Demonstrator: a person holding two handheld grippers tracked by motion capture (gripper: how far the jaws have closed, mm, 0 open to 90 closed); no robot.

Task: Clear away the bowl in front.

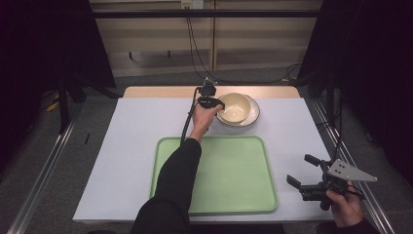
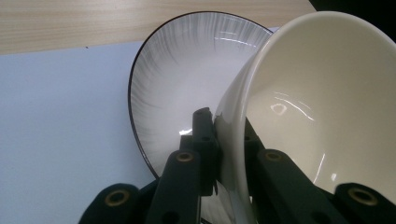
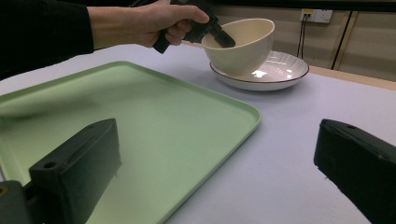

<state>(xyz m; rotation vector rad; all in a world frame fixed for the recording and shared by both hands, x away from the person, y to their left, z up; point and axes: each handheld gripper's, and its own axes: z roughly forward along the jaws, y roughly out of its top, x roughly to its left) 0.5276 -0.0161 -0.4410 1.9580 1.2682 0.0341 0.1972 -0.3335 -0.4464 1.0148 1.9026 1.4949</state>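
Pinching cream bowl [image 1: 235, 107] rim, left gripper [image 1: 217, 103] could tip it or drag the striped plate [image 1: 253, 113]; right gripper [image 1: 303, 177] gapes, idle.

A white-covered table [image 1: 131, 146] carries a green tray [image 1: 234, 175] and a plate [image 1: 253, 114].

The bowl [image 1: 234, 108] was cream all over. The plate [image 2: 187, 79] under it was white with thin grey stripes and a black edge. At 6 o'clock from the bowl lay a light green tray [image 1: 234, 175]. The table cover [image 1: 131, 146] was pale blue-white.
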